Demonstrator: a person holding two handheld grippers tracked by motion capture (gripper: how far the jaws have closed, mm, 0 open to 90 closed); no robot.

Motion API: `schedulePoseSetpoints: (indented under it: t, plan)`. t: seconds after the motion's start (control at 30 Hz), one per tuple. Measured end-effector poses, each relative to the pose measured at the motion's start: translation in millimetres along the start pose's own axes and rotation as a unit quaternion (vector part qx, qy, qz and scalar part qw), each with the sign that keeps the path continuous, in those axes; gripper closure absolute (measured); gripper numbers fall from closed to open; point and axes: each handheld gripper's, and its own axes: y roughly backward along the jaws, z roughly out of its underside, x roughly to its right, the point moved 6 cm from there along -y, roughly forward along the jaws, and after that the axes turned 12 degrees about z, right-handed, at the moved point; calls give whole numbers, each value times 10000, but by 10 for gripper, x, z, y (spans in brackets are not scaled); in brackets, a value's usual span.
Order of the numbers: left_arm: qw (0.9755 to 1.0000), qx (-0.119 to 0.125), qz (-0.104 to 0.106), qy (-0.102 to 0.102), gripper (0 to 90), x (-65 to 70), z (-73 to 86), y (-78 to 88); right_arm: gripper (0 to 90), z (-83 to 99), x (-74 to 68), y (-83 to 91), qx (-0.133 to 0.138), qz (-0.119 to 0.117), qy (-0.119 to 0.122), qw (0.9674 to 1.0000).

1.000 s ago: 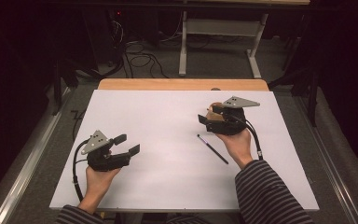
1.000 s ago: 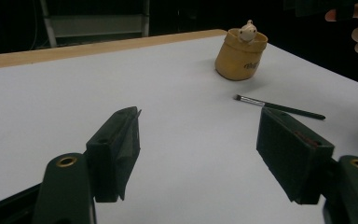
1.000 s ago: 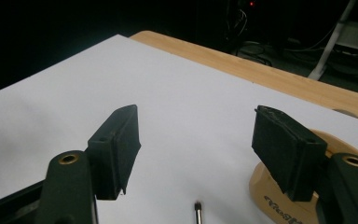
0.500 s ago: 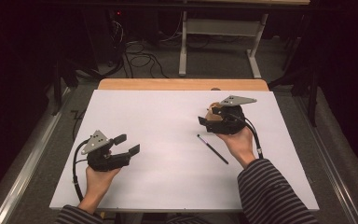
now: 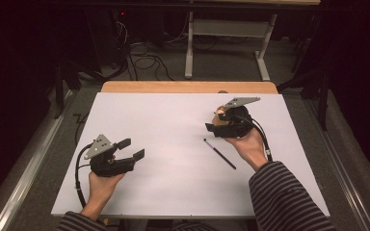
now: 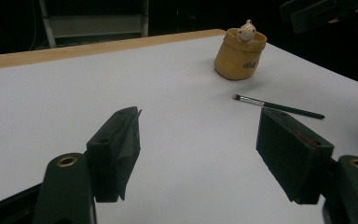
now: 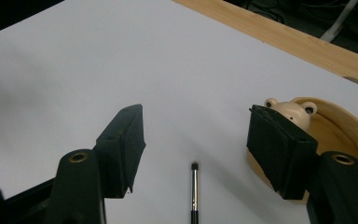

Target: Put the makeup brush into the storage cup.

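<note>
From the high view, your right tongs (image 5: 215,126) hang over the far right part of the white tabletop (image 5: 173,192), and the brush (image 5: 219,153) lies flat on it just on your side of them. Its long axis runs on a slant: bristle tip toward the middle of the tabletop, handle toward your right forearm. The yellow cup (image 5: 220,113) sits mostly hidden behind the right tongs. Your left tongs (image 5: 131,149) rest well apart from the brush, wide and empty, so the right hand is plainly the nearer one.

In the left gripper view, the left tongs (image 6: 209,154) gape with nothing between them; the brush (image 6: 279,107) lies ahead and to the right, crosswise, and the cup (image 6: 240,54) with its small animal figure stands beyond it.

In the right gripper view, the right tongs (image 7: 205,140) have just been closing a little yet stand broadly apart, nothing gripped. The brush (image 7: 194,186) points straight up between the jaws, low and short of them, and the cup (image 7: 345,130) is beside the right jaw. I judge you need to drop down and draw back, closing across the handle.
</note>
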Motion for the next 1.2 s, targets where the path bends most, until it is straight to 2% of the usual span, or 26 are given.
schedulePoseSetpoints:
  t: [0.3,0.5,0.77,0.87,1.07,1.2]
  plan:
    - [10000,-4,-3,2,307,0,0,1,393,-34,-4,9,-264,-21,111,9996]
    - [10000,-16,-3,1,307,-2,2,0,396,-34,-2,-16,-579,-8,239,9980]
    - [10000,-23,2,8,307,-3,4,-3,404,-41,1,-32,-765,8,377,9964]
    - [10000,-27,5,5,307,-4,4,-4,405,-40,-2,-38,-949,27,447,9945]
    - [10000,-28,7,7,307,-3,4,-3,411,-53,-4,-48,-1135,35,510,9922]
    - [10000,-27,8,4,307,-2,4,-4,414,-58,9,-65,-1337,46,583,9893]
